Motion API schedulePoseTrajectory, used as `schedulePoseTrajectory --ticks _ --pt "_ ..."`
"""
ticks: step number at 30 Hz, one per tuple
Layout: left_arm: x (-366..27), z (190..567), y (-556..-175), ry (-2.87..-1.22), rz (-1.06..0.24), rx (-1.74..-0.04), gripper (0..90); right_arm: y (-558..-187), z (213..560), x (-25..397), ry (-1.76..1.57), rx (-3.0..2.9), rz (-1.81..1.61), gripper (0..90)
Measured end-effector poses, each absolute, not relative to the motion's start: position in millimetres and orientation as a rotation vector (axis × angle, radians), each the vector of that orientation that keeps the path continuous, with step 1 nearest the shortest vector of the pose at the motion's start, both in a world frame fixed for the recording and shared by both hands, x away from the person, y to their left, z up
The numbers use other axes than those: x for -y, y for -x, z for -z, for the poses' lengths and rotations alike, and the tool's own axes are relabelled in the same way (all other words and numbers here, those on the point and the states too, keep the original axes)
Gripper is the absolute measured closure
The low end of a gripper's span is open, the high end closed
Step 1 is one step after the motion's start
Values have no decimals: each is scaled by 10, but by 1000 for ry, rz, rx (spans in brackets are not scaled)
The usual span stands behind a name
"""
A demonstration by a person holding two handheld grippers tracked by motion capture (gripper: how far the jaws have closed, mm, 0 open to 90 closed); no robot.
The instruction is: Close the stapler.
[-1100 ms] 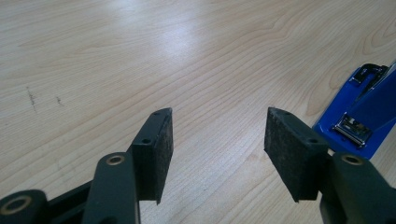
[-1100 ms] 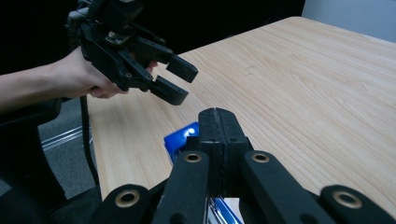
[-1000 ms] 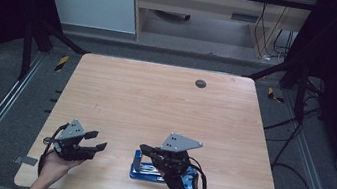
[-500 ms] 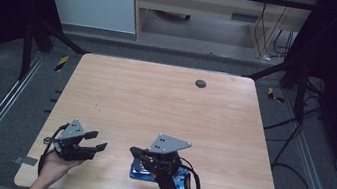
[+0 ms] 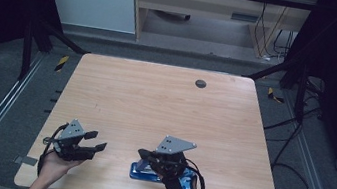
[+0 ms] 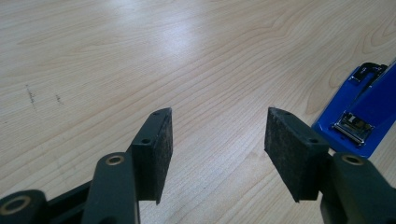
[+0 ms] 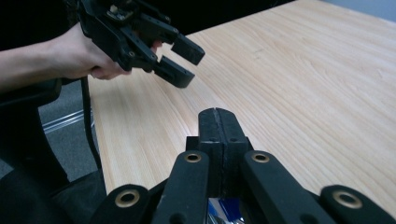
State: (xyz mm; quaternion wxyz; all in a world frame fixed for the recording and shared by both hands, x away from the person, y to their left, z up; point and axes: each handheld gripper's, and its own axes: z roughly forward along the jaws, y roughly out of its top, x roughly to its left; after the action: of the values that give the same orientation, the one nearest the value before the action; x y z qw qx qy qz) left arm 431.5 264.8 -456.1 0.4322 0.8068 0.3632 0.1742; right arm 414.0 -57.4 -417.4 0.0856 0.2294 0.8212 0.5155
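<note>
Left gripper (image 5: 93,142) held just above the near-left part of the bench (image 5: 155,102), its fingers (image 6: 159,140) spread apart with nothing between them. Blue stapler (image 5: 144,172) lying flat on the bench near its front edge, right of that gripper and directly under the right gripper (image 5: 143,154). Right gripper fingers (image 7: 218,126) pressed together, empty, pointing left above the stapler.

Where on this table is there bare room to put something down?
Most of the table is bare, from the small dark disc down to the grippers. The near edge is crowded: left gripper, right gripper, blue stapler.
</note>
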Motion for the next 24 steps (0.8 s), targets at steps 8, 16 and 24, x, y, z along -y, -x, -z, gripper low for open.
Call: schedulePoseTrajectory --ticks 8,16,24 --pt "-2653 4558 -4312 -2010 -434 -905 418 -4147 4226 686 -712 -2449 -1506 900" --pt "-2651 4560 -4311 -2013 -433 -903 419 -4128 4265 843 -747 -2446 -1486 900" --pt "-2649 4565 -4312 -2013 -429 -906 419 -4093 4331 985 -782 -2451 -1465 900"
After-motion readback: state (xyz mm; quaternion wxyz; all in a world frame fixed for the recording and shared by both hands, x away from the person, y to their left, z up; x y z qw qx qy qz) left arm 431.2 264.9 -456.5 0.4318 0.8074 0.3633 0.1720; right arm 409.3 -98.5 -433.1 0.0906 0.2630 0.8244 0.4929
